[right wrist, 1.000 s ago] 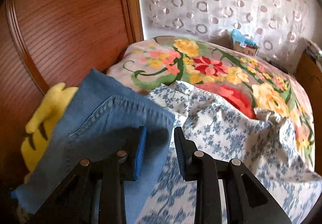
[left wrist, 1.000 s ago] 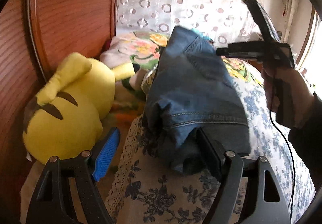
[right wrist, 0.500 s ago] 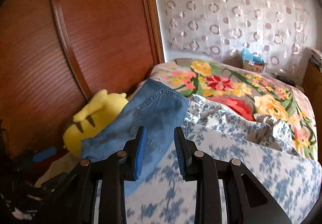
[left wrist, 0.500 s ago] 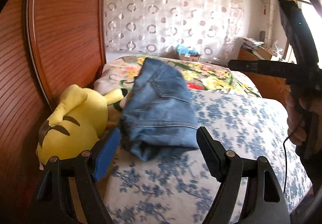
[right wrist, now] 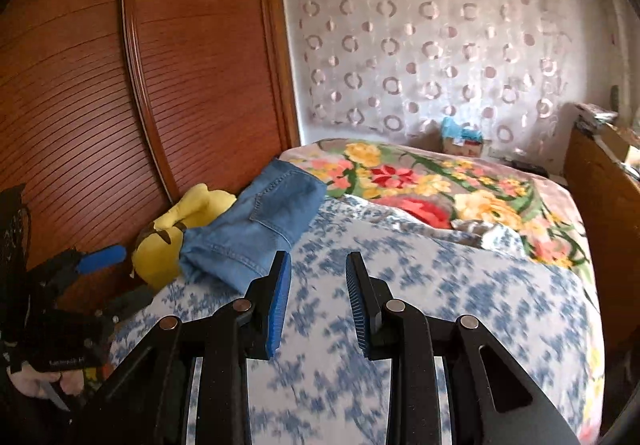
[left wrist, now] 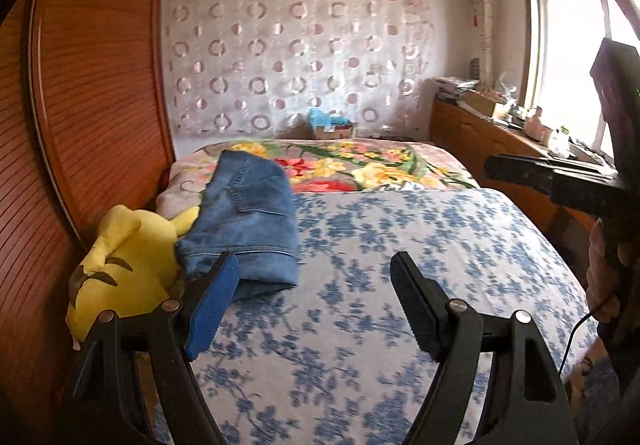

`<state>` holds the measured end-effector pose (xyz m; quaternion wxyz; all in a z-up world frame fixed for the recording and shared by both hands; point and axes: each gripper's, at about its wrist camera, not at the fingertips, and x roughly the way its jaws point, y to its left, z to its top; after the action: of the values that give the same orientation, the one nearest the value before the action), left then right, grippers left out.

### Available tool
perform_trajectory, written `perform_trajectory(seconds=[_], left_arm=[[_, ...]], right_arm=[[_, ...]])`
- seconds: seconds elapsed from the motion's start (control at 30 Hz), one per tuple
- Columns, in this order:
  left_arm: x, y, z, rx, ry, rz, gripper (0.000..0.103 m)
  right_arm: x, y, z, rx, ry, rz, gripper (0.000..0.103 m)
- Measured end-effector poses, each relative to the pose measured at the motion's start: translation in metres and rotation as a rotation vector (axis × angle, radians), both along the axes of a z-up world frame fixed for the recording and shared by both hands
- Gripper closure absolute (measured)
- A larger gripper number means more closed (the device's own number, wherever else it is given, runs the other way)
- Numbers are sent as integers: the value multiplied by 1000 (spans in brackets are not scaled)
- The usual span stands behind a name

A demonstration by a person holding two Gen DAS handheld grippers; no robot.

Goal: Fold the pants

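The folded blue denim pants [left wrist: 250, 221] now lie as a compact bundle at about ten o'clock in the left wrist view, resting on the blue-and-white floral bedspread [left wrist: 420, 245] with their far end over the bright flowered blanket [left wrist: 360, 165]. A second ago both tools were right at the denim, the left one straddling the bundle; now both have drawn back and the pants sit well apart from them, so the fold looks finished and the garment set down for good (that is a judgement from how neatly it lies). The left tool [left wrist: 316, 301] stands wide apart with nothing between its pads; the right tool [right wrist: 318, 297] shows a narrower gap, also empty, its jaws not clamped on anything. The bundle's left edge touches the yellow plush toy [left wrist: 124, 269], which is wedged against the ribbed reddish-brown wooden wardrobe door [left wrist: 92, 105] at nine o'clock, so there is little room on that side. From twelve to four o'clock the bedspread is open and flat, with the wooden dresser [left wrist: 492, 141] beyond the bed's right edge limiting reach near three o'clock.
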<state>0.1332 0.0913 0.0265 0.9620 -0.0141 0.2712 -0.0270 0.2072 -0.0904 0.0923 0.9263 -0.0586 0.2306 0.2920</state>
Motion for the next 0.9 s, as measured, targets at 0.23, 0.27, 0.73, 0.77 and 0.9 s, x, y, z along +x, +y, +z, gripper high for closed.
perform_trajectory(seconds=[0.23,0.27,0.73,0.77,0.9], left_arm=[[-27,-31,8,6,-24,-50,24],[-31,-34,9,7,-27,-56,24],[-76,-74,32,32,-69,-103,21],[-78,-76,35,33,-76,-105,21],[-89,-84,44,24,-107,-116,21]], right_arm=[[-54,-35,-3,22,-39,-70,57],[-61,-37,-3,27,-43,-78,56],[-157,-85,-8,73,-107,-195,41],[-160,-84,-9,76,-108,-197,41],[-173,-89,-9,74,-134,-219,38]])
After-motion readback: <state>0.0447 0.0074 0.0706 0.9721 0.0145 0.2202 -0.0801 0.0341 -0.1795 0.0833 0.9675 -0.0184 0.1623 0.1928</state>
